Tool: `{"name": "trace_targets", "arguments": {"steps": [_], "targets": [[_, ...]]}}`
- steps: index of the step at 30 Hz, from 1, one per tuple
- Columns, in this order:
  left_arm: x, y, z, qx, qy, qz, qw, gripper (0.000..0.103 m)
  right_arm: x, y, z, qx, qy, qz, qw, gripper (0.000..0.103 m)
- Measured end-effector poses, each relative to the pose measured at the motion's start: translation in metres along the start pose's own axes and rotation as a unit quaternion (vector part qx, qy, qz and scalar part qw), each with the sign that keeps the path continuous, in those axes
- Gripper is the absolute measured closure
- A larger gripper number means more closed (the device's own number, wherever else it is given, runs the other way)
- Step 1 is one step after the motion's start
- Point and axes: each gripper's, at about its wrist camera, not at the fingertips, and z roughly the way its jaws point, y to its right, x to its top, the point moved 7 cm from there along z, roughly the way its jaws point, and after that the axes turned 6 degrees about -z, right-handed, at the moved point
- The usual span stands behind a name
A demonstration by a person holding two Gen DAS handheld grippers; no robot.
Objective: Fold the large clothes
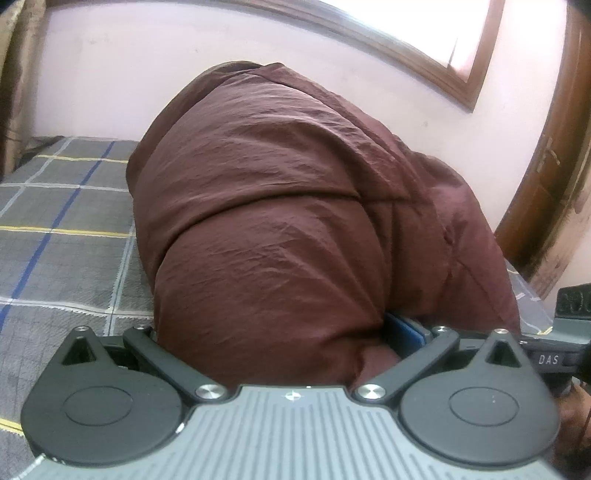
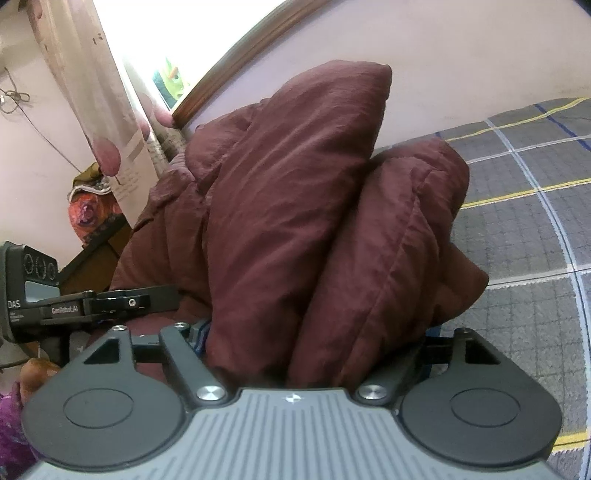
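left hand-held gripper (image 1: 273, 332) fingertips buried under maroon garment (image 1: 280, 206) | right hand-held gripper (image 2: 317, 339) fingertips likewise covered (image 2: 295, 221) | window (image 1: 424, 33) cut by top edge | door (image 1: 546, 155) cropped right

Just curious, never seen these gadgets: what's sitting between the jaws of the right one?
A thick bunch of the maroon garment fills the gap of the right gripper, hiding its fingertips, in the right wrist view.

Daylight enters from the window (image 1: 436, 33), which is burnt out to plain white in both views. The pink wall (image 1: 147, 66) is evenly and softly lit, with weak shadows. The fisheye lens bends straight lines strongly at the edges. The maroon garment (image 2: 295, 206) looks slightly soft and blurred.
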Motion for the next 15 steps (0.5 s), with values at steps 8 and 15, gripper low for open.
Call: {"name": "trace_targets", "arguments": {"steps": [8,15], "targets": [[-0.005,0.002,-0.005,0.018,0.030,0.004,0.9994,0.000,-0.002,-0.005,0.006,-0.035,0.013,-0.006,0.999,0.012],[-0.008,0.005,-0.013,0.040,0.052,0.008,0.9978,0.000,-0.004,-0.014,0.008,-0.066,0.029,-0.016,0.997,0.005]]}}
